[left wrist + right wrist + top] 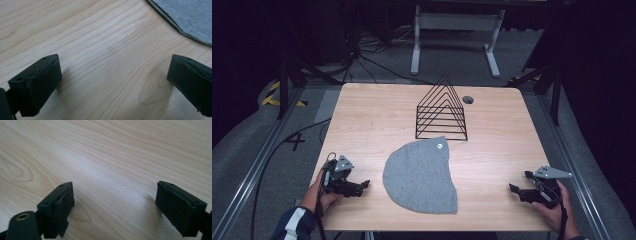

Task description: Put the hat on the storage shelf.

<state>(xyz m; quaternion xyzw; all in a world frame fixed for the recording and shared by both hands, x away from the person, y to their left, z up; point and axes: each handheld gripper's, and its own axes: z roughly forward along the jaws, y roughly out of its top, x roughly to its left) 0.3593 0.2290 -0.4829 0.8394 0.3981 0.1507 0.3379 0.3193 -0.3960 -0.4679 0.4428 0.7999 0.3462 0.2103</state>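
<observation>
Nearest the camera, at the table's near edge, two hand-held grippers flanked a grey knit beanie (421, 175). Wooden table (497, 125): light grain, rounded corners, a small cable hole at its far side. Beanie: lay flat at near centre, a small round tag near its far end; its edge also entered the left gripper view (190, 17). Black wire rack (441, 111): triangular frames, upright just beyond the beanie. Left gripper (360, 186): near left, jaws spread over bare wood, pointing toward the beanie, holding nothing. Right gripper (517, 186): near right, well apart from the beanie, jaws likewise spread and empty.
</observation>
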